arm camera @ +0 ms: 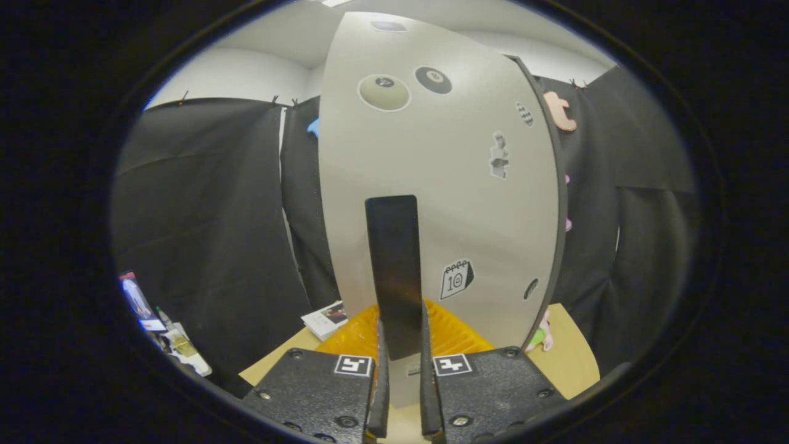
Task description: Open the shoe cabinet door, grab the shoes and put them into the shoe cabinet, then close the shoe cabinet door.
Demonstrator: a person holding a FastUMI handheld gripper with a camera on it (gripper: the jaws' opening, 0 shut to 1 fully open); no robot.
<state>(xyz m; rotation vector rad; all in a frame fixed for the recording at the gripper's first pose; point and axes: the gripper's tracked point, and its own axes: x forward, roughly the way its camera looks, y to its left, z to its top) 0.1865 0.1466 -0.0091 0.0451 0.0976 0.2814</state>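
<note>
At the bottom centre of the frame, your gripper (400, 376) sat with its two fingers drawn close, one on each side of the dark upright handle (394, 271) of the shoe cabinet door (444, 185). The handle's lower end lay between the fingers, which looked to be touching both its sides, so you had it clamped. You were facing the pale door straight on; it filled the middle of the frame, rising from just beyond the fingers to the top. Stickers dotted its face: two round ones near the top (384, 92), a small figure at right of centre (499, 154) and a calendar sticker (456, 279) just right of the handle. Below the door, either side of the handle, an orange ribbed mat (456, 336) showed on the tan floor board (570, 357). A booklet (325, 319) lay at lower left of the door, and some clutter (166, 336) sat at the far lower left. Black cloth (209, 234) hung behind on both sides.
</note>
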